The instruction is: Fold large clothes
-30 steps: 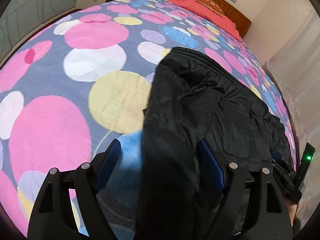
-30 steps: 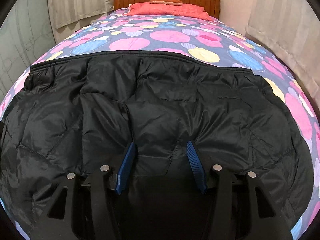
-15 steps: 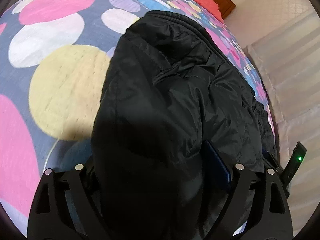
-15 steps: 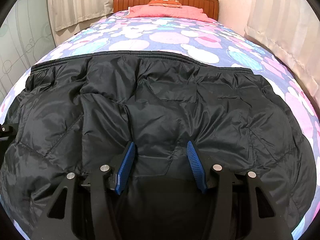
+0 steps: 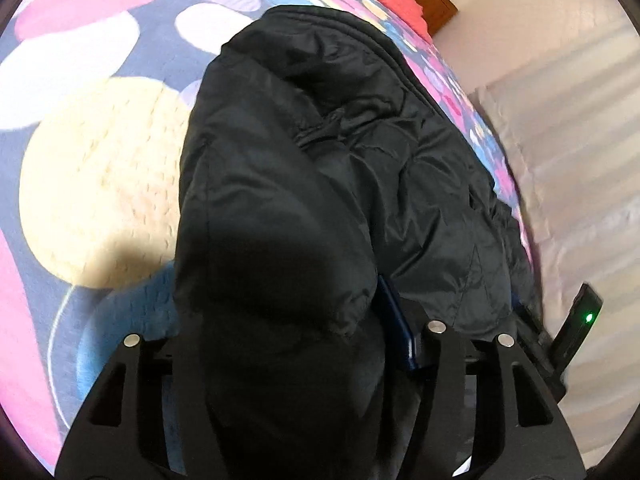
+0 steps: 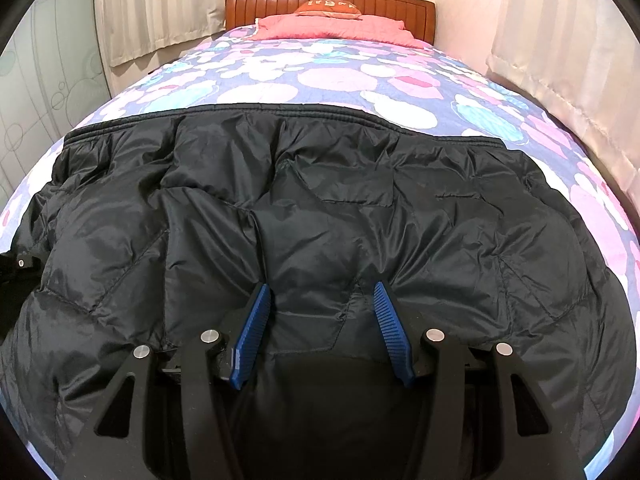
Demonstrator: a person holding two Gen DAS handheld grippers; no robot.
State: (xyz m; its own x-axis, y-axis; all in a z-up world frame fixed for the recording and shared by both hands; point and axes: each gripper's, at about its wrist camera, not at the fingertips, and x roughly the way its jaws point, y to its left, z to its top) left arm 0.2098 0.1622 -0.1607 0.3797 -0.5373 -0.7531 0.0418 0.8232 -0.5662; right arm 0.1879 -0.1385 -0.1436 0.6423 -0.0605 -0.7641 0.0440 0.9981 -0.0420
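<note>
Black puffy jacket (image 6: 320, 208) looks light, soft, slippery; my left gripper (image 5: 288, 344), jaws just closing, clamps its bunched edge, my right gripper (image 6: 320, 332) pinches the near hem.

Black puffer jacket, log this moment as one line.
left gripper: closing on black puffer jacket sleeve | right gripper: jacket bunched between pads | jacket: spread on bedspread
</note>
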